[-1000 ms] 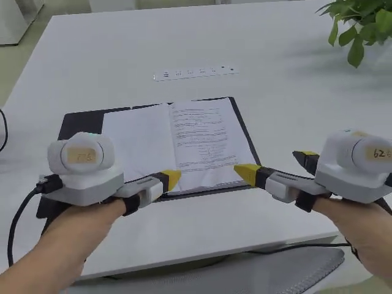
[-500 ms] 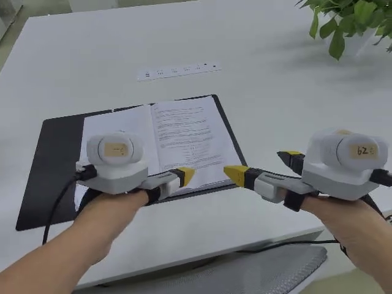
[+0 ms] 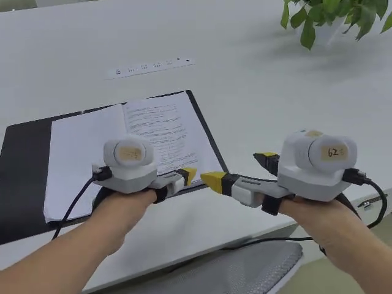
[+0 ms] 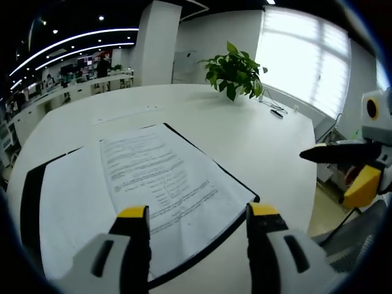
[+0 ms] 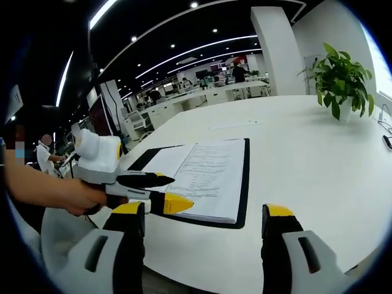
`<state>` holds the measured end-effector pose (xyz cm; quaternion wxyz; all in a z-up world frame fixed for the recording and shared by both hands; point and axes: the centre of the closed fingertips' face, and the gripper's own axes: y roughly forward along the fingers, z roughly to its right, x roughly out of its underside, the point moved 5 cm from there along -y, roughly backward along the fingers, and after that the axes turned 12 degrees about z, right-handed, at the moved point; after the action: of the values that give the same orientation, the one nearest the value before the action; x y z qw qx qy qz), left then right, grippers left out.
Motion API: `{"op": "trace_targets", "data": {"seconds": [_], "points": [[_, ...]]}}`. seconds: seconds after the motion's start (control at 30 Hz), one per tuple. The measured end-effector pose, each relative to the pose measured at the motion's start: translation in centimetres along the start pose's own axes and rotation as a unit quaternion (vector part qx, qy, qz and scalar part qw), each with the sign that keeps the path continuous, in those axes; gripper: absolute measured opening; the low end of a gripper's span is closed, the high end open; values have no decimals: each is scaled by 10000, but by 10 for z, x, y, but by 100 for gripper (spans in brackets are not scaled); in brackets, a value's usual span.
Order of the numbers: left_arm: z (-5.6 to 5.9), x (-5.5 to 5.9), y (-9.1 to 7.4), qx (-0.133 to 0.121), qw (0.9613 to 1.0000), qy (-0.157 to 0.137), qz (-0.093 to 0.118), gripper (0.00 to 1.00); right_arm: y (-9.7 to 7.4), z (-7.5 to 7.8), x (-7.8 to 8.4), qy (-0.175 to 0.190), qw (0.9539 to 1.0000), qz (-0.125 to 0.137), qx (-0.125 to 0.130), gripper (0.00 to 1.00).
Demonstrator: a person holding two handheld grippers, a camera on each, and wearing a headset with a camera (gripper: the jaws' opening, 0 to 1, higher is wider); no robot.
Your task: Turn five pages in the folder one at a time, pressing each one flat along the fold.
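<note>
Folder (image 3: 24, 165) open, corner just ahead of left claw (image 4: 198, 212); right claw (image 5: 203, 210) nearby

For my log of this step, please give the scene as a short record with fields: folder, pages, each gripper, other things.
folder: open flat on the white table
pages: printed page on right, blank page on left
left gripper: jaws open, at folder's near right corner
right gripper: jaws open, right of folder, holding nothing
other: potted plant at far right, socket strip beyond folder
</note>
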<state>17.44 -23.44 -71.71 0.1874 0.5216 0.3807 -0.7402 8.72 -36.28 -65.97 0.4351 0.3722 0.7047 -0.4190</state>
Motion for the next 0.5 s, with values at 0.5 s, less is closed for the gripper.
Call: {"op": "trace_targets", "data": {"seconds": [0.5], "points": [[10, 10, 36, -63, 9996, 249, 70, 58, -2, 3, 4, 133, 9999, -24, 58, 76]]}}
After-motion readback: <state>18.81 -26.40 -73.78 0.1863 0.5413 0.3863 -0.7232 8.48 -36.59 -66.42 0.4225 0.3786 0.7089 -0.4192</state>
